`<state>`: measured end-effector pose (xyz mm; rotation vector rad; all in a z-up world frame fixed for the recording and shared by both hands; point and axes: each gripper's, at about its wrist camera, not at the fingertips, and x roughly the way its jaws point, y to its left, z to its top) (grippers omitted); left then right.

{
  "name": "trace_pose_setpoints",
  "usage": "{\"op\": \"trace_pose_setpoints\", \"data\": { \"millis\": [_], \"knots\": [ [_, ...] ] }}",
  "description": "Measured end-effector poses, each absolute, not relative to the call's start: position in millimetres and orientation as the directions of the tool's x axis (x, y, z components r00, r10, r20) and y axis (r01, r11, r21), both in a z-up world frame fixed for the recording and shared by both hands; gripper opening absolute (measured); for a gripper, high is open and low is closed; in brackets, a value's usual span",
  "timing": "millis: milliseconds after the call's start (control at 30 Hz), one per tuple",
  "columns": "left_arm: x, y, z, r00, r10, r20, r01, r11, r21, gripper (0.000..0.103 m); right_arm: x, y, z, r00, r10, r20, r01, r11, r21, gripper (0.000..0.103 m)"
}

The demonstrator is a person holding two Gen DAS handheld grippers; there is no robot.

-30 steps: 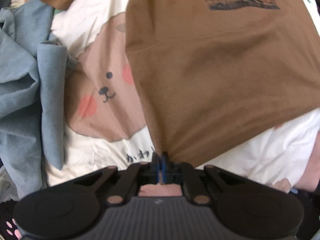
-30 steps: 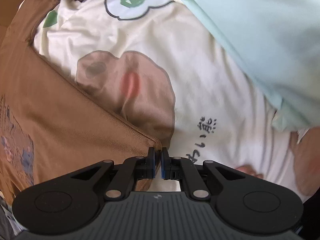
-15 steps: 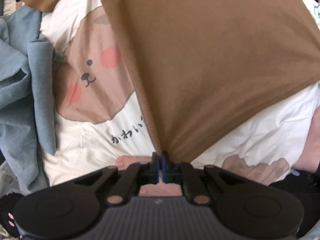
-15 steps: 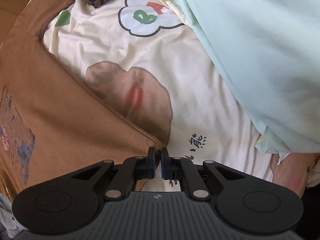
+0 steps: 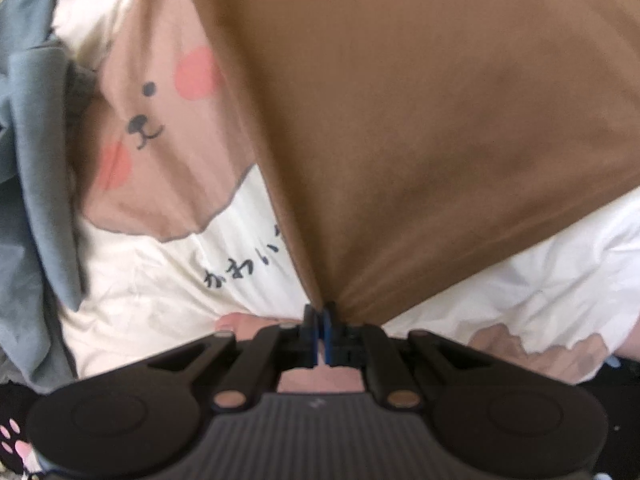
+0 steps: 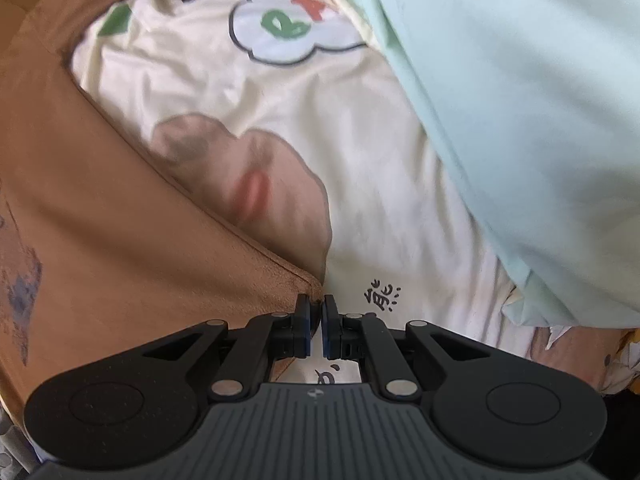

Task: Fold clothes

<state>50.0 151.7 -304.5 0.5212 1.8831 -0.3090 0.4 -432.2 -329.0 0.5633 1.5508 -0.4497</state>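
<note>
Cream bedding (image 5: pixel 168 300) printed with a cartoon bear spreads under everything, with a grey-blue garment (image 5: pixel 36 160) heaped at one side and a pale mint cloth (image 6: pixel 520 100) at the other. Over it I hold the brown T-shirt (image 5: pixel 420 120) stretched, my left gripper (image 5: pixel 319 320) and right gripper (image 6: pixel 316 312) each clenched on a corner. To fold it well, I judge both corners should go down together, level and taut, before either lets go.
</note>
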Motion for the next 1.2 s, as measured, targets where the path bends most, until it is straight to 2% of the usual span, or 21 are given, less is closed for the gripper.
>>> {"op": "trace_pose_setpoints", "data": {
  "millis": [267, 367, 433, 533, 600, 667, 767, 900, 1033, 1200],
  "knots": [
    [57, 159, -343, -0.345, 0.202, -0.917, 0.454, 0.890, 0.025, 0.003, 6, -428, -355, -0.060, 0.049, -0.997, 0.586, 0.810, 0.004, 0.004],
    [58, 160, -355, -0.346, 0.210, -0.914, 0.448, 0.893, 0.036, 0.007, 8, -425, -361, -0.068, 0.024, -0.997, 0.592, 0.805, -0.021, 0.007],
    [60, 161, -358, -0.355, 0.209, -0.911, 0.426, 0.904, 0.041, 0.007, 7, -424, -365, -0.077, 0.004, -0.997, 0.588, 0.808, -0.043, 0.029],
    [65, 162, -356, -0.371, 0.228, -0.900, 0.424, 0.904, 0.054, 0.011, 4, -426, -367, -0.094, -0.024, -0.995, 0.591, 0.803, -0.075, 0.044],
    [67, 162, -352, -0.367, 0.253, -0.895, 0.444, 0.893, 0.070, 0.027, 2, -429, -363, -0.097, -0.040, -0.994, 0.608, 0.789, -0.091, 0.044],
    [73, 165, -342, -0.346, 0.279, -0.896, 0.457, 0.884, 0.099, 0.034, 1, -433, -354, -0.090, -0.060, -0.994, 0.625, 0.773, -0.103, 0.044],
    [85, 173, -319, -0.324, 0.268, -0.907, 0.431, 0.896, 0.111, 0.035, 3, -437, -337, -0.073, -0.096, -0.993, 0.637, 0.762, -0.120, 0.044],
    [109, 184, -272, -0.267, 0.224, -0.938, 0.375, 0.920, 0.113, 0.046, 12, -442, -304, 0.007, -0.046, -0.999, 0.649, 0.761, -0.031, 0.044],
    [139, 193, -202, -0.130, 0.149, -0.980, 0.292, 0.951, 0.106, 0.047, 29, -447, -250, 0.115, 0.004, -0.993, 0.611, 0.788, 0.074, 0.044],
    [170, 199, -112, 0.032, 0.110, -0.993, 0.186, 0.976, 0.114, 0.059, 52, -455, -173, 0.242, 0.104, -0.965, 0.506, 0.835, 0.217, 0.045]
  ]
}}
